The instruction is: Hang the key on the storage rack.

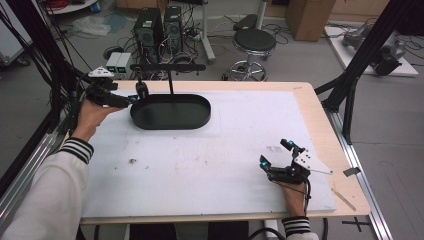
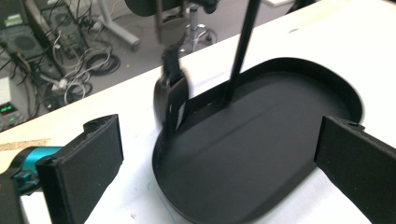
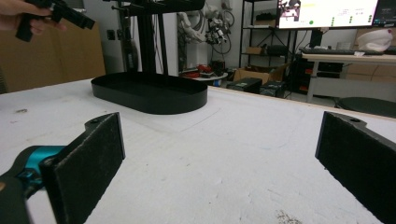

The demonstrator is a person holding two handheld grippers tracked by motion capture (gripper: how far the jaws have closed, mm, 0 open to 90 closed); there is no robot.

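So the big thing here is the surface [image 1: 200, 165], covered in a white mat and mostly bare, with a black oval tray [image 1: 171, 112] sitting toward its far left. A thin post rises from the middle of the tray up to a horizontal bar [image 1: 167, 67], so it's some kind of hanging stand. A small dark object [image 2: 170, 95] hangs off that bar on a strap, right at the tray's left end and just over its rim; honestly can't tell what it is, a tag or a little pouch maybe. The left tongs [image 1: 131, 99] are up at that end of the tray, jaws spread wide with nothing between them, and in the left gripper view the hanging thing sits just beyond and between the jaws. The right tongs [image 1: 272, 155] are parked well apart at the near right of the surface, also wide open and holding nothing, pointed across at the tray. My read is that the step in hand is going for that hanging piece with the left tongs. To do it well I'd line the jaws up on either side of its body, not the strap, come in level so the tray rim doesn't get bumped, and close gently since it'll probably swing.
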